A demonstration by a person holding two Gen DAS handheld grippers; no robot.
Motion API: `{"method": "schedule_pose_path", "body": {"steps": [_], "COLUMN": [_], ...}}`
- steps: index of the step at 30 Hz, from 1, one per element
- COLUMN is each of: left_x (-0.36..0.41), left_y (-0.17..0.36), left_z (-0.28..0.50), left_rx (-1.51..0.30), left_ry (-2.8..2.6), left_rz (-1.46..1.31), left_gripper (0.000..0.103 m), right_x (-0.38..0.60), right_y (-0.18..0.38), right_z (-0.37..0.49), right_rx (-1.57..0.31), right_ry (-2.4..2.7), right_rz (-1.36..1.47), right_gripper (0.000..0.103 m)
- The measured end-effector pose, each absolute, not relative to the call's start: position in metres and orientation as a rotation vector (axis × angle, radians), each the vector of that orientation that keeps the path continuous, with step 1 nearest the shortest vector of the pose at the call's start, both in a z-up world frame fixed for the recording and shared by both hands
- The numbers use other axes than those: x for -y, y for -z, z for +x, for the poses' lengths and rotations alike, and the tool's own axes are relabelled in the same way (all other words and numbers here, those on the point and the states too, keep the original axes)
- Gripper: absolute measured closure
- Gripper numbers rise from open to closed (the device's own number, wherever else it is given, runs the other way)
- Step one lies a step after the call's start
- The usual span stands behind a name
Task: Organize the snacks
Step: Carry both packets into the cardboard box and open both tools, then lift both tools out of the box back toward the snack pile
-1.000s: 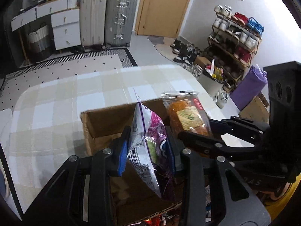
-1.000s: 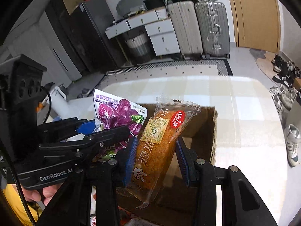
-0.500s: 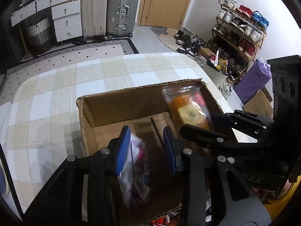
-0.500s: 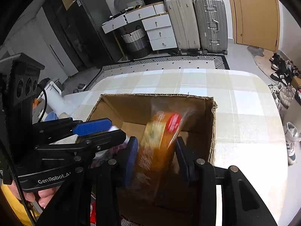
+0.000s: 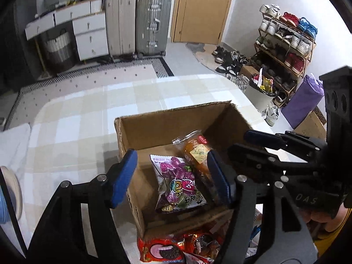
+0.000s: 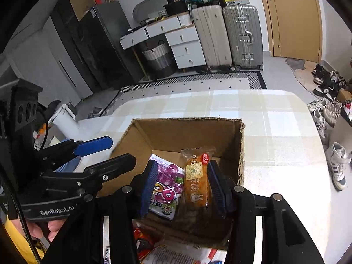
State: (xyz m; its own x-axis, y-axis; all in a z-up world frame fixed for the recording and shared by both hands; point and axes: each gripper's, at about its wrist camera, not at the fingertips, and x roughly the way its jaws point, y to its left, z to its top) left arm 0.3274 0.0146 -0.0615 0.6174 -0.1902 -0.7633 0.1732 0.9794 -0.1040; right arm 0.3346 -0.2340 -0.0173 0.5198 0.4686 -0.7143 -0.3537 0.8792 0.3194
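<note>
Only the left wrist view shows cookie packets (image 5: 161, 249) outside the cardboard box (image 5: 176, 121), where purple packet (image 5: 179, 183) and orange cake (image 6: 195, 184) lie released below both just-opened grippers, left gripper (image 5: 171, 178) and right gripper (image 6: 183, 186).

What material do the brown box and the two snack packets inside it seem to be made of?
Box: corrugated cardboard, matte brown, with rough cut edges.
Purple packet: probably plastic film, glossy, printed, with a crimped seal.
Orange cake packet: clear, shiny plastic wrap; the cake shows through.
</note>
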Motion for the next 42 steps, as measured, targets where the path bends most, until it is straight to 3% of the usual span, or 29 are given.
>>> {"method": "schedule_pose_path", "body": {"steps": [32,35,37,38,42], "left_x": [0.004,0.006,0.002,0.0,-0.013], "left_y": [-0.142,-0.156,-0.162,-0.164,-0.163], "left_z": [0.071,0.037,0.016,0.005,-0.04], "left_rx": [-0.538,-0.503,-0.486,-0.477,-0.436], "left_ry": [0.145,0.138,0.133,0.129,0.092], "left_rz": [0.041,0.061,0.062,0.057,0.046], "left_gripper": [0.018,0.016,0.009,0.0,0.0], "right_x": [0.262,0.263,0.265,0.266,0.272], "right_y": [-0.135,-0.139,-0.141,-0.141,-0.138], "right_z": [0.153,0.13,0.113,0.104,0.073], "right_rx": [-0.572,-0.547,-0.522,-0.507,-0.459], "right_ry": [-0.536,-0.542,-0.538,-0.535,-0.526], "right_rz": [0.129,0.122,0.118,0.118,0.127], "right_gripper": [0.054,0.05,0.046,0.043,0.032]}}
